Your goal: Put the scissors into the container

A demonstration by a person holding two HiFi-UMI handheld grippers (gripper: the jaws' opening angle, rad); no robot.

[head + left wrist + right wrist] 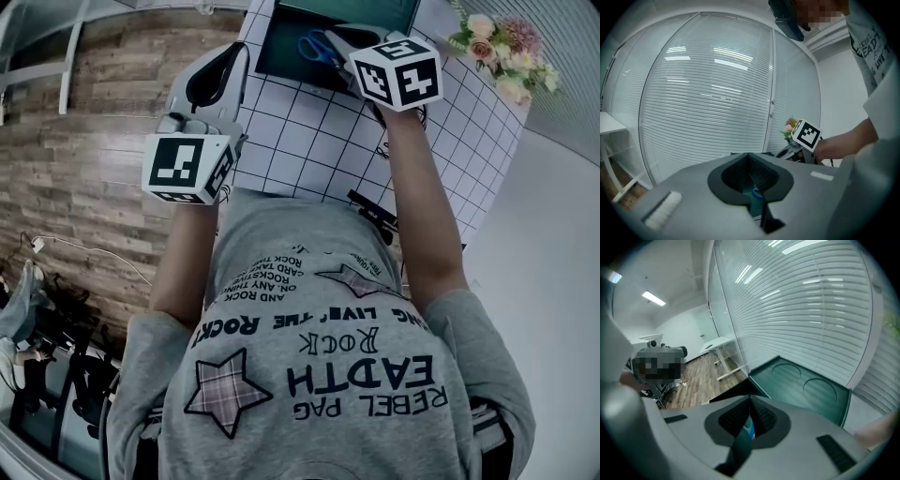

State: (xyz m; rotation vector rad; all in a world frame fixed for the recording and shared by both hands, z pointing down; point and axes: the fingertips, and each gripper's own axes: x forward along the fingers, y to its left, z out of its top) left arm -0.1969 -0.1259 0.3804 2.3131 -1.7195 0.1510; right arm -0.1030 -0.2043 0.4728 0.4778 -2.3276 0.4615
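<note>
The surface (300,141) is covered by a white cloth ruled in dark squares. Seen from the head view, it runs away from the person's grey printed shirt (319,375). At its far end lies the dark green container (277,42). The scissors (319,47), blue-handled, lie inside it toward its left half. The right gripper view shows two round recesses pressed into the container's floor. A bunch of pale flowers (502,52) stands at the far right corner of the surface, apart from the container.

Wood-plank floor (103,112) lies to the left of the surface, with cables and dark gear (56,375) near the person's left side. On the right the surface ends against a plain pale floor (553,262). Beyond the far edge hang white slatted blinds (708,93), and a white desk (719,343) stands further back on the wood floor.

The left gripper (750,161) hangs over the surface's left edge, jaws together with nothing between them. The right gripper (750,401) is above the container's right part, also closed and empty, clear of the scissors. Between the container and the person the squared cloth is open. A small dark item (375,211) at the near right edge cannot be made out.
</note>
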